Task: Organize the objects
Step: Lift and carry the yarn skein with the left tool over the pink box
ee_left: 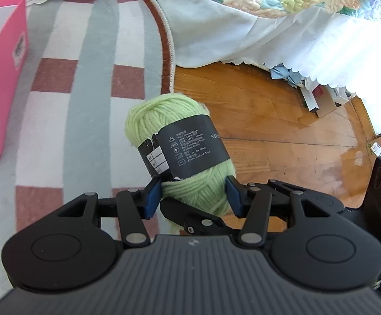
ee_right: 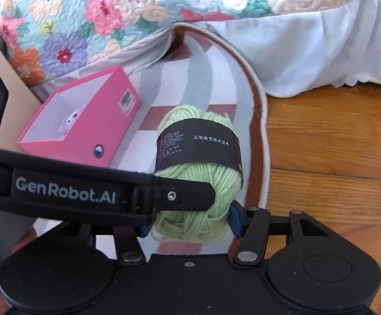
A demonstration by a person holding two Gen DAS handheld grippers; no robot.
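Both grippers clamped on one pale green ball of wool yarn (ee_left: 169, 120) with a black paper band, lifted clear of the floor. Left gripper (ee_left: 193, 193) pinching the lower end between its blue pads (ee_left: 151, 197), squeezed tight against the strands. Right gripper (ee_right: 190, 221) gripping the same end from the other side — one blue pad (ee_right: 235, 220) pressed to the wool, the other mostly hidden behind the left gripper's black finger. Yarn ball hanging above the edge of a checked red, grey and white rug (ee_left: 85, 78), near the wooden floor (ee_left: 282, 120). Beyond, an open pink cardboard box (ee_right: 104, 120) on the rug, a small white toy (ee_right: 69, 123) inside — behind it a floral quilt (ee_right: 111, 13) with a white skirt.
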